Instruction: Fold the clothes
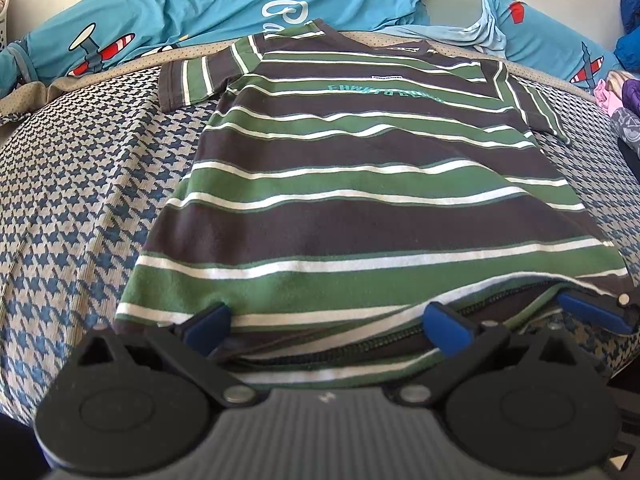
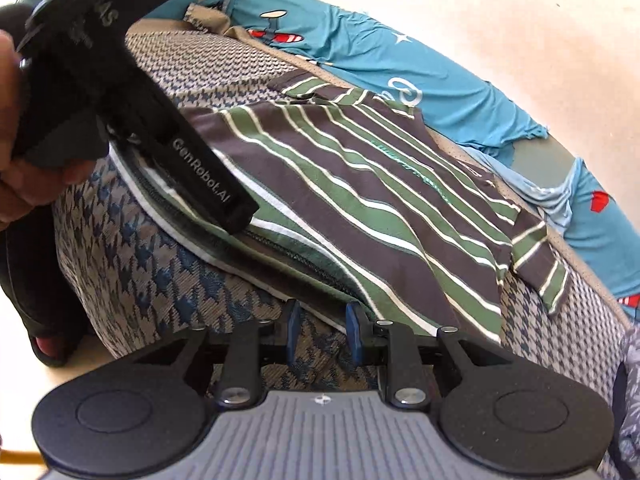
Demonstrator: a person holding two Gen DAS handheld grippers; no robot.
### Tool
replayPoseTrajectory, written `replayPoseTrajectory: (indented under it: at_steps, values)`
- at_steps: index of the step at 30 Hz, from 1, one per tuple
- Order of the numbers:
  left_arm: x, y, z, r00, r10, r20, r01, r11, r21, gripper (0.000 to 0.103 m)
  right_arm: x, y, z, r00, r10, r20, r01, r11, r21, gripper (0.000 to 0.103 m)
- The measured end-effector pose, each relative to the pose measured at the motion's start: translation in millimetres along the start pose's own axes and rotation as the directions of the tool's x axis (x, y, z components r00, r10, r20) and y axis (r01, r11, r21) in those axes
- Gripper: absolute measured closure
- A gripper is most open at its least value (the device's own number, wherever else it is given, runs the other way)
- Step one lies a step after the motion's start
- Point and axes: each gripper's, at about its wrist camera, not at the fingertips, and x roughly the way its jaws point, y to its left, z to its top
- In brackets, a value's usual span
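A T-shirt [image 1: 360,184] striped in brown, green and white lies flat, front up, on the houndstooth bedspread [image 1: 80,200], collar at the far end. My left gripper [image 1: 328,324] is open wide at the near hem, one blue pad on each side of the gaping hem opening. In the right wrist view the same shirt [image 2: 360,184] runs diagonally. My right gripper [image 2: 324,332] stands open by a narrow gap at the hem's corner, with only bedspread showing between its pads. One of its blue fingers [image 1: 592,312] shows at the right in the left wrist view.
A crumpled blue sheet with aeroplane prints [image 1: 200,0] lies behind the shirt. More clothes [image 1: 624,96] are piled at the far right. A hand [image 2: 24,184] holds the left gripper's black body [image 2: 160,120]. The bed edge drops to a pale floor where a sandalled foot [image 2: 44,344] stands.
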Motion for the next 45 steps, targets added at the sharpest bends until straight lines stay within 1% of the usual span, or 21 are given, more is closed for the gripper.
replayPoseTrajectory:
  at_steps: [9,12,14,16,18,24,29,36,40,42,45]
  values:
    - [0.7,2.7,1.0,1.0,-0.004,-0.002,0.004,1.0,-0.006,0.0,8.4,-5.9,0.2,0.999,0.048,0.003,-0.048,0.999,-0.012,0.079]
    - [0.8,3.2,1.0,1.0,-0.005,-0.002,0.005,1.0,-0.007,0.0,9.4,-9.2,-1.2,0.997,0.072,0.008,-0.072,0.997,0.018,0.079]
    - [0.7,3.5,0.8,1.0,-0.005,-0.002,0.005,1.0,-0.007,0.0,10.6,-12.3,-1.5,0.996,0.087,0.011,-0.087,0.995,0.039,0.082]
    - [0.5,3.8,0.6,1.0,-0.007,-0.001,0.007,1.0,-0.006,0.0,10.9,-14.2,-1.5,0.996,0.086,0.011,-0.086,0.995,0.055,0.091]
    - [0.2,3.7,0.6,1.0,-0.009,-0.001,0.009,1.0,-0.006,0.0,10.9,-15.7,-1.8,0.997,0.082,0.01,-0.082,0.994,0.071,0.095]
    - [-1.3,5.1,0.0,1.0,-0.014,0.003,0.014,1.0,-0.01,0.0,0.2,-18.8,-3.0,0.994,0.105,-0.004,-0.104,0.988,0.114,0.1]
    - [-5.2,10.4,-2.0,1.0,-0.015,-0.001,0.015,1.0,-0.021,0.0,-17.3,-17.0,-9.8,0.985,0.172,-0.027,-0.167,0.976,0.142,0.101]
    - [-11.4,22.0,-5.4,1.0,-0.029,-0.007,0.029,0.997,-0.069,0.0,-29.2,-15.2,-16.2,0.973,0.228,-0.041,-0.217,0.96,0.178,0.101]
    - [-14.0,21.4,-9.0,1.0,-0.026,-0.015,0.025,0.998,-0.055,0.0,-26.8,-10.1,-20.3,0.966,0.239,-0.099,-0.22,0.96,0.173,0.101]
    - [-14.8,19.1,-11.1,1.0,-0.019,-0.02,0.018,0.999,-0.035,0.0,-30.8,-11.0,-21.5,0.969,0.232,-0.084,-0.213,0.959,0.185,0.101]
    - [-15.1,15.3,-12.7,1.0,-0.004,-0.023,0.004,1.0,-0.009,0.0,-37.7,-19.2,-25.0,0.978,0.203,-0.053,-0.185,0.952,0.246,0.101]
